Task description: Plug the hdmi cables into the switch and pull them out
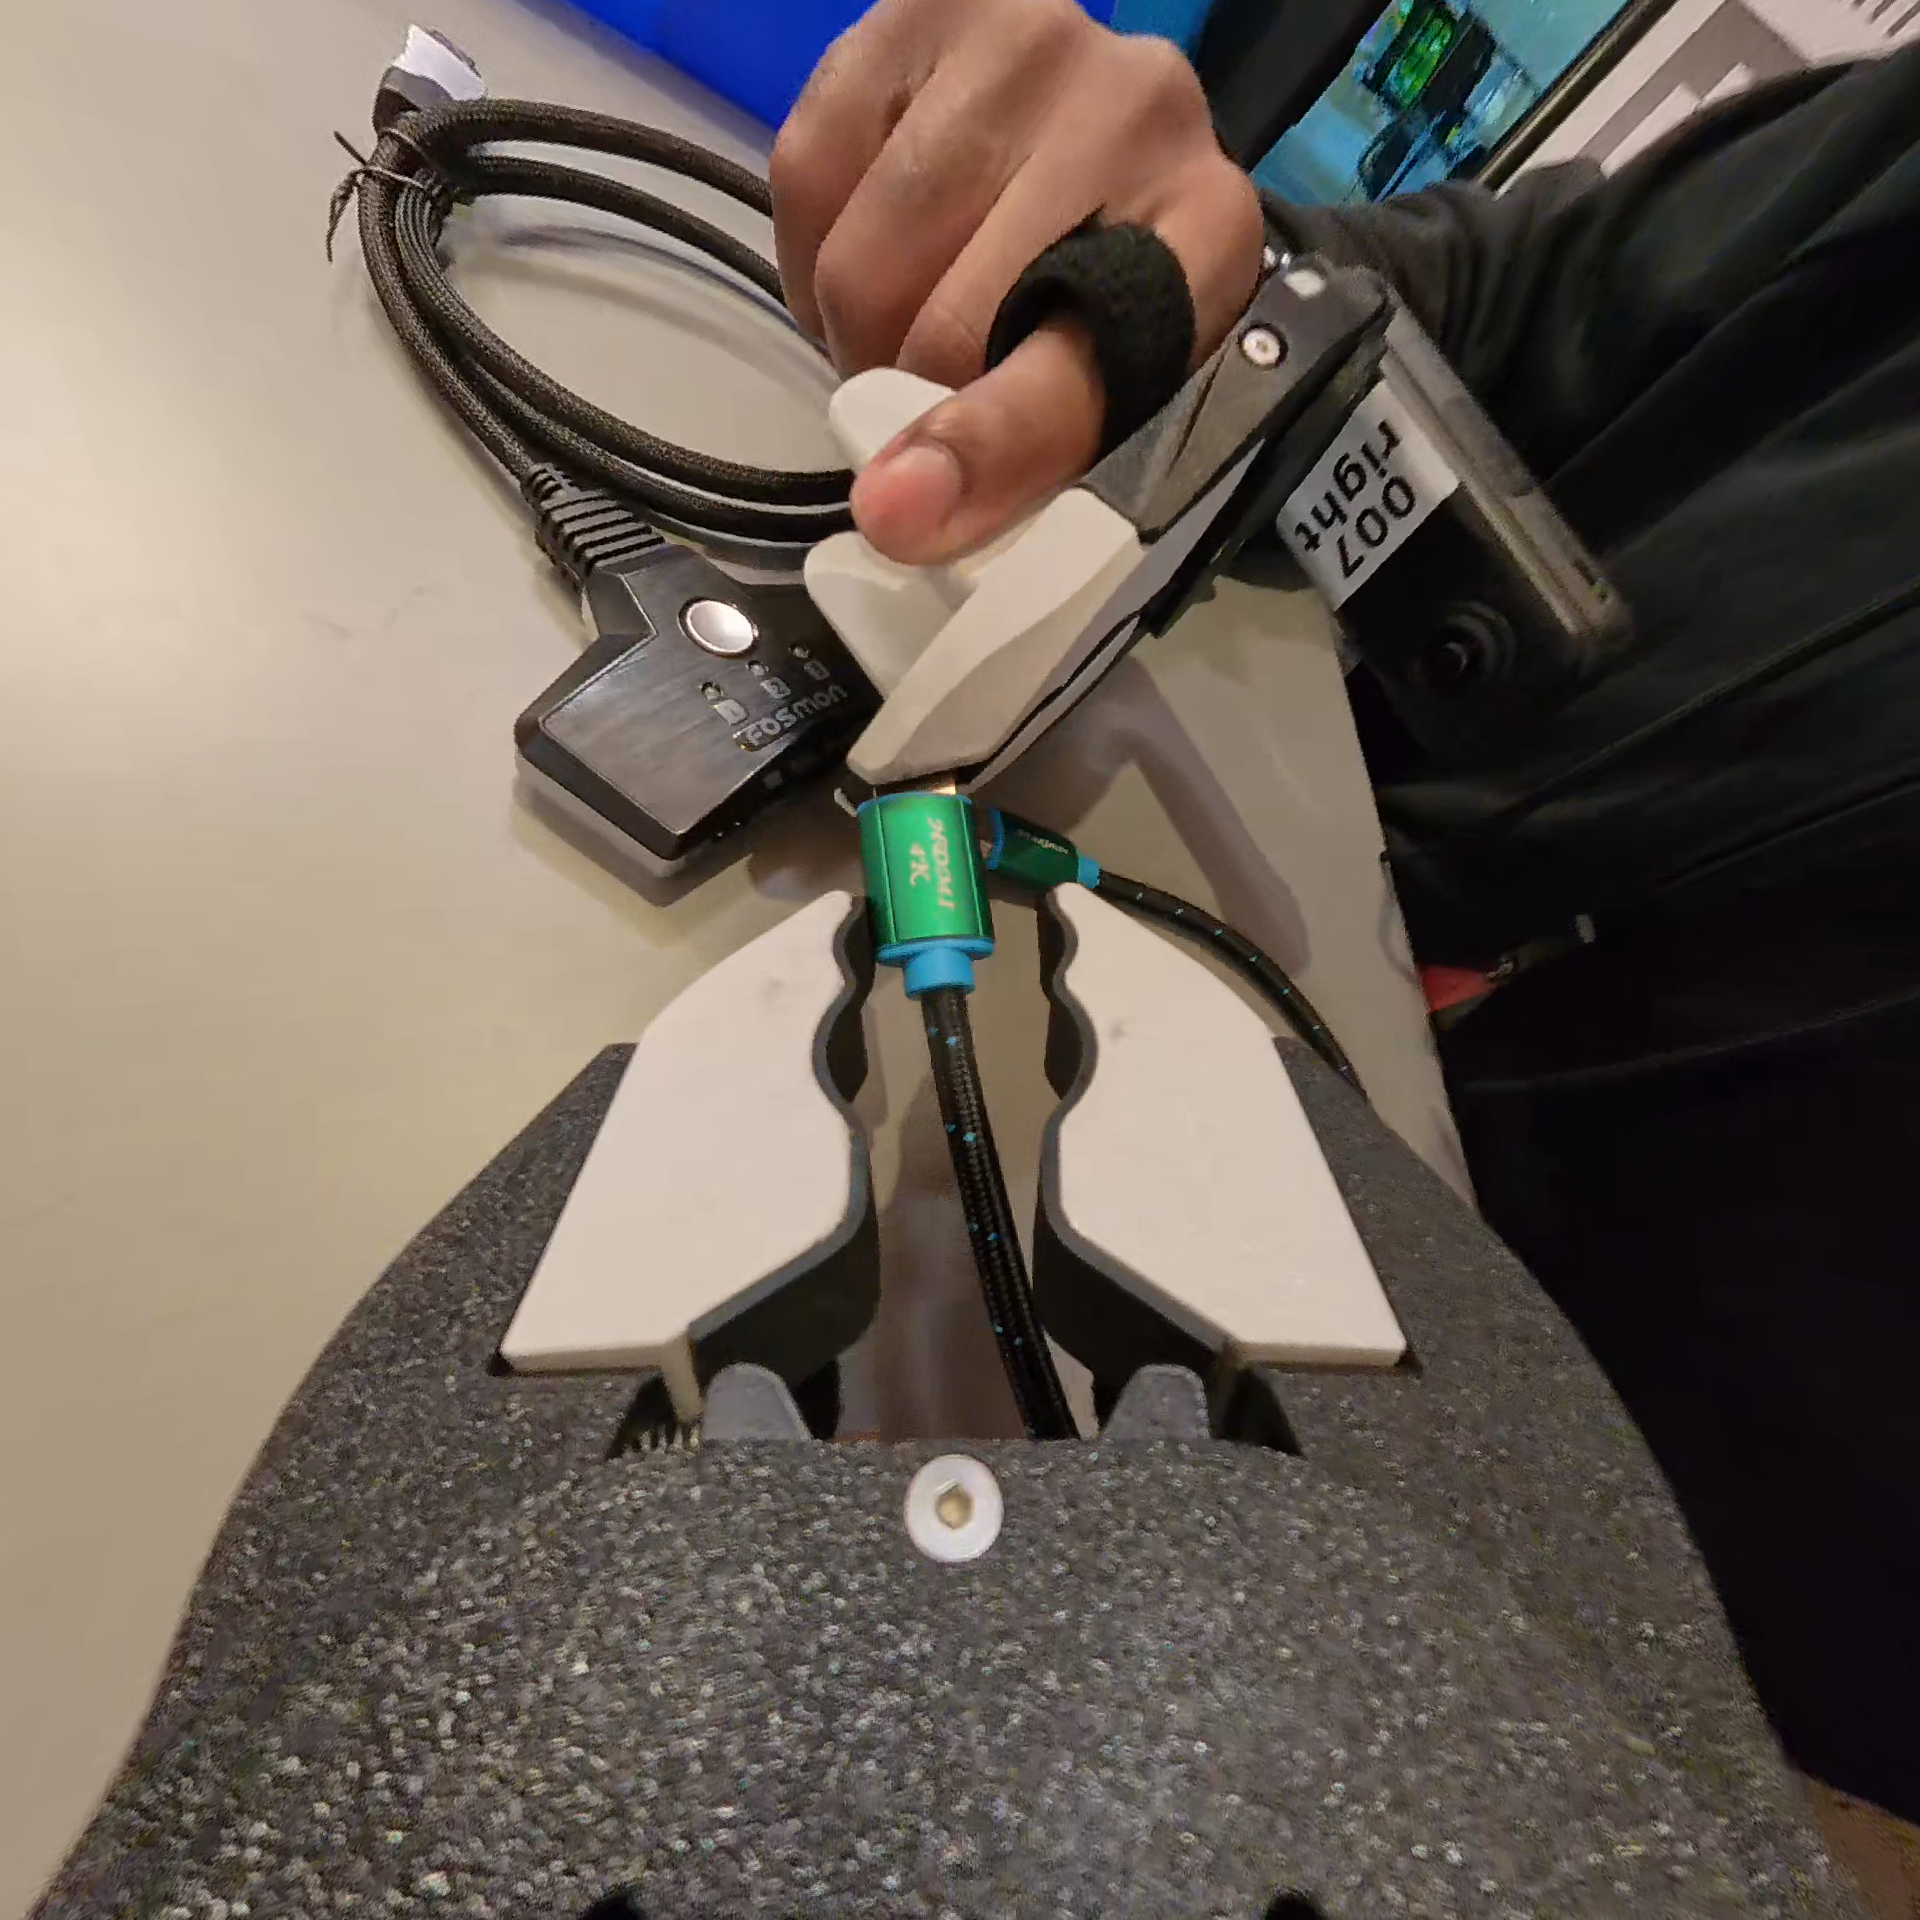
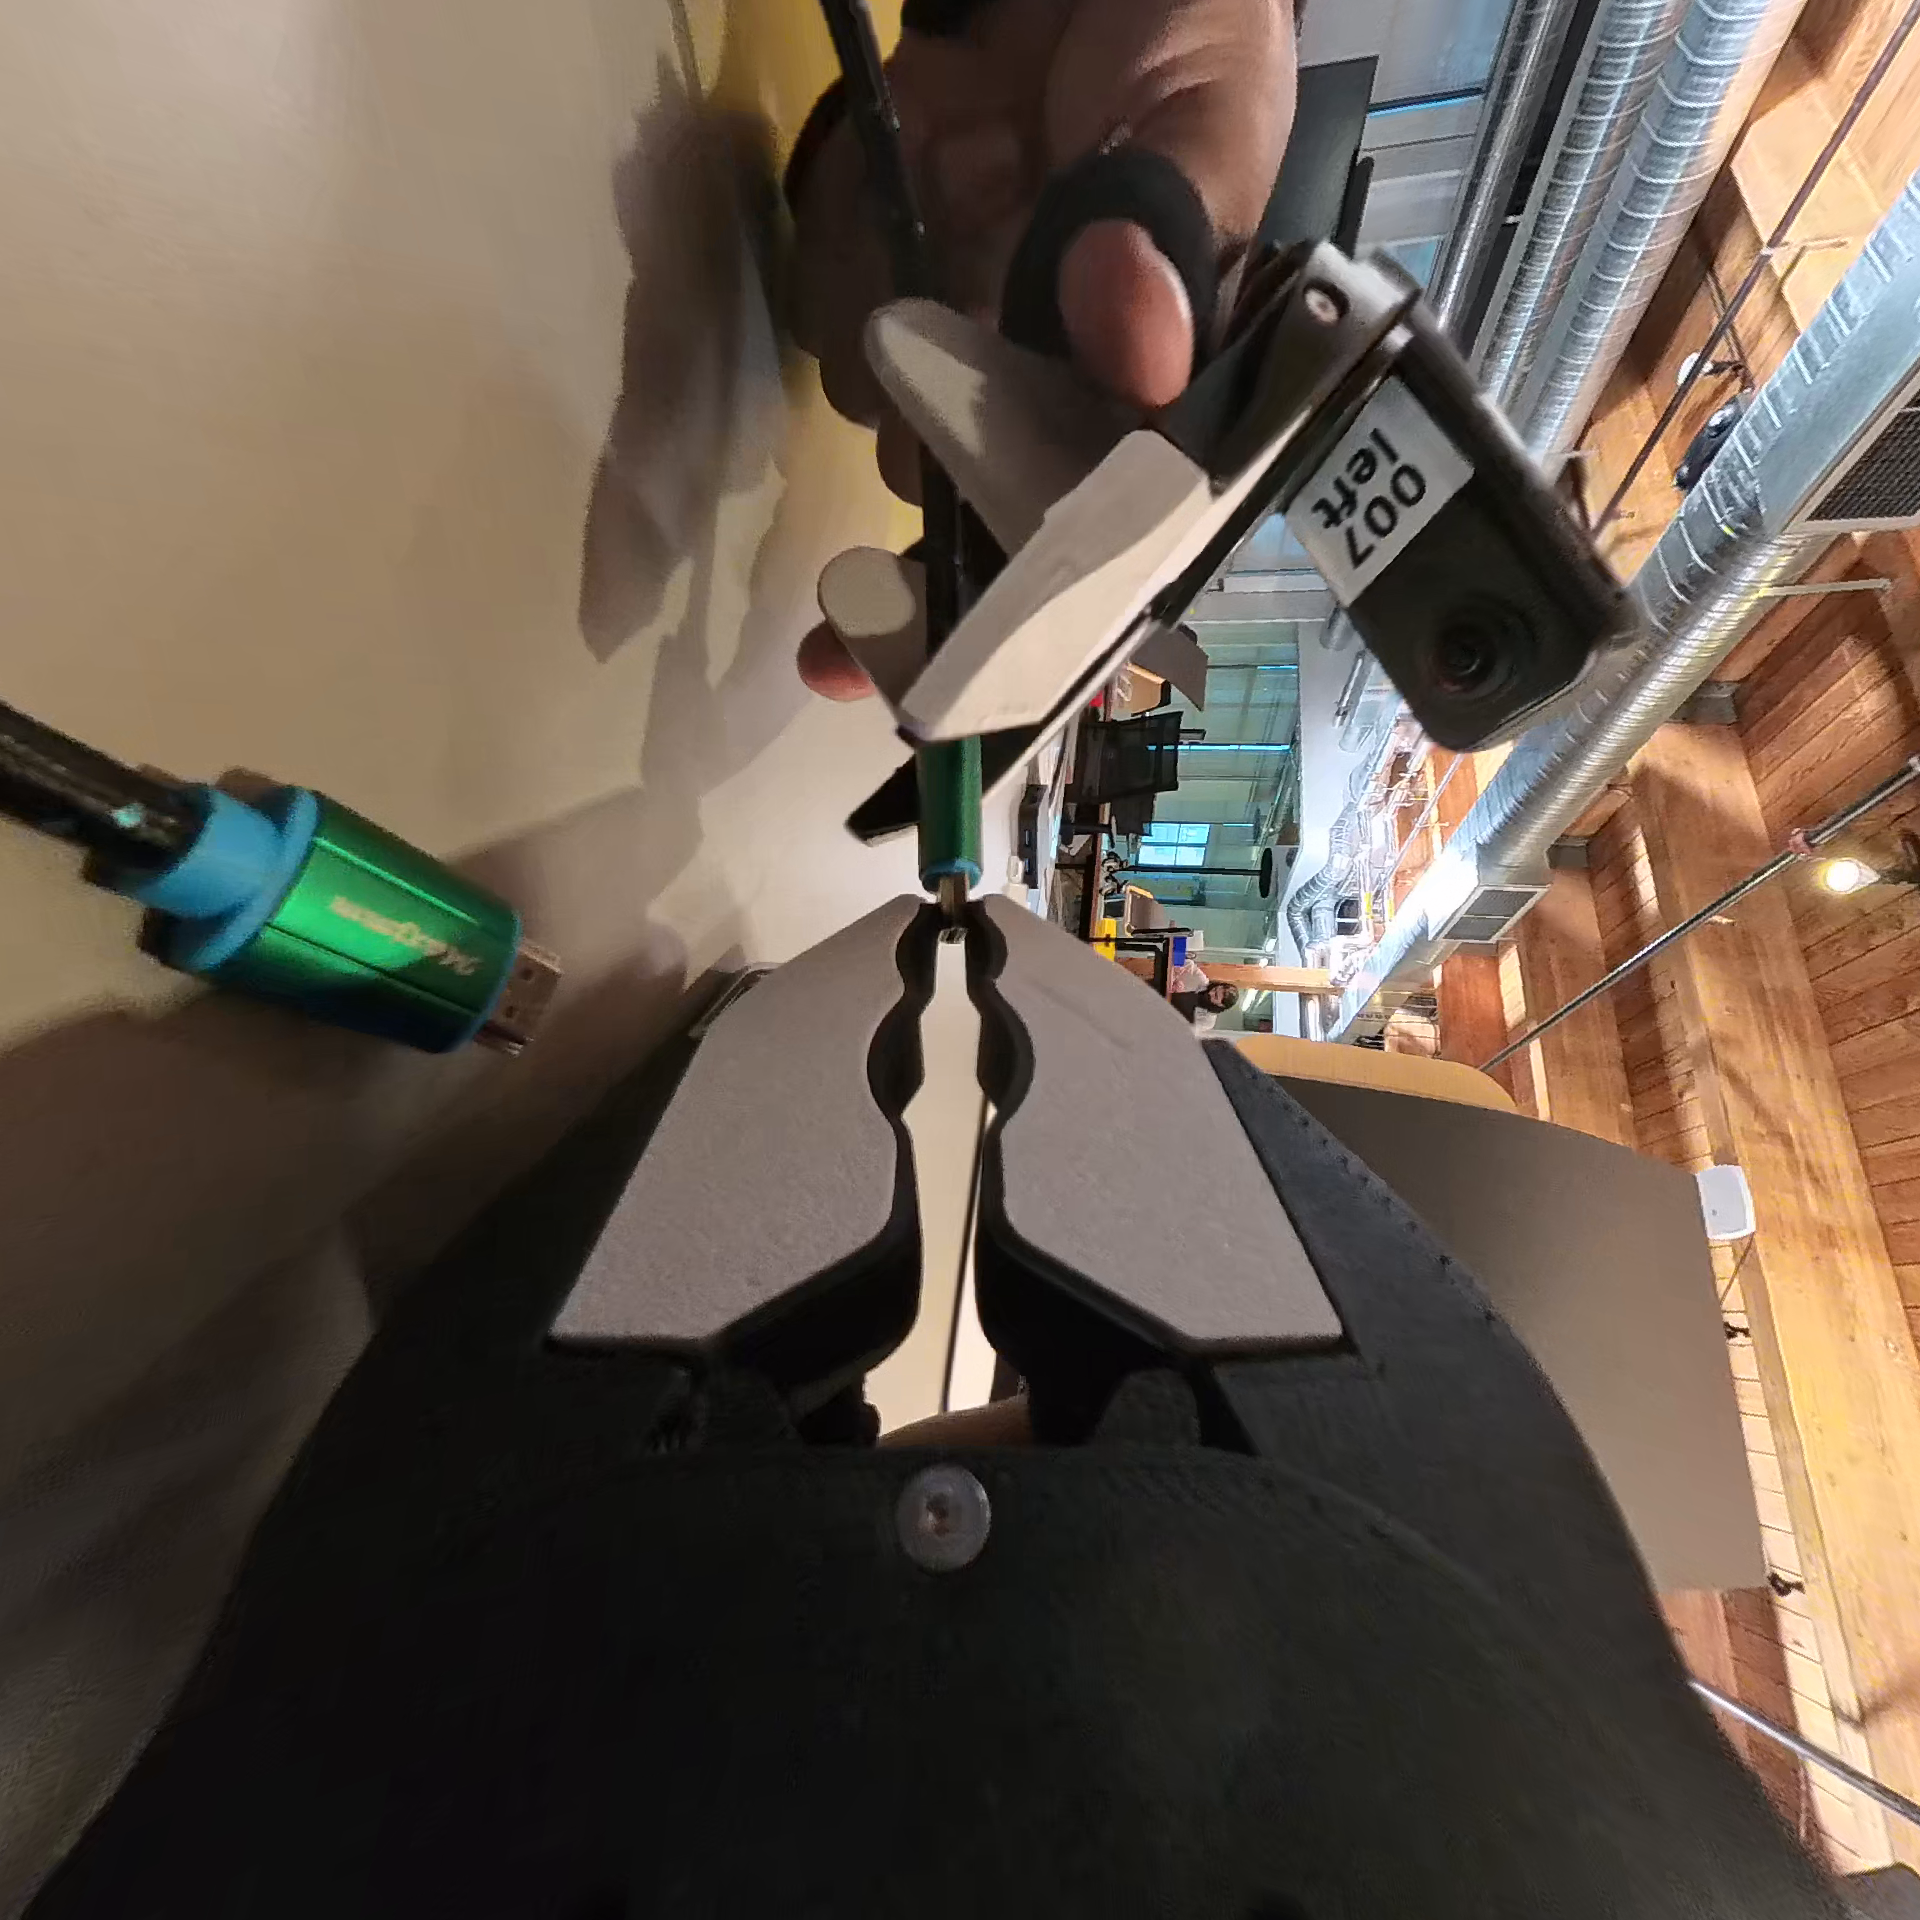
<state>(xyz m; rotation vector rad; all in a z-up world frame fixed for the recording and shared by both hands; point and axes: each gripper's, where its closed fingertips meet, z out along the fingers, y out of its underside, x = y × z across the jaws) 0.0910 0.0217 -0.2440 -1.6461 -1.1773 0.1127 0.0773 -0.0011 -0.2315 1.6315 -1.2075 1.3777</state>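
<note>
HDMI plug [image 1: 923, 891], green metal shell with a blue collar, hangs in mid-air between the two tools, just near-right of the switch [image 1: 691, 704] and not inserted.

Left to right in the left wrist view:
- Switch lies flat on the beige table [image 1: 208, 935]: black brushed-metal body, one round button, its own braided lead coiled behind it. Looks light, so it will likely slide when a plug pushes in; brace it.
- Left gripper [image 1: 951, 925]: fingers spread, the plug's blue collar and black braided cable [image 1: 987, 1195] run through the gap. I can't see contact on either side, so it seems to be cradling, not clamping.
- Right gripper [image 2: 948, 928]: fingers pressed almost together on the plug's bare metal tip.
- Second green plug [image 2: 343, 935] lies loose on the table, just right of the first.

Handling, my read: shell is rigid and smooth anodised, probably slippery under the matte grey finger faces. Grab the flat sides of the shell, not the tip or the cable. Cable is stiff-ish braid and will tug the plug off axis. Tip is thin sheet metal, so keep it square to the port.
</note>
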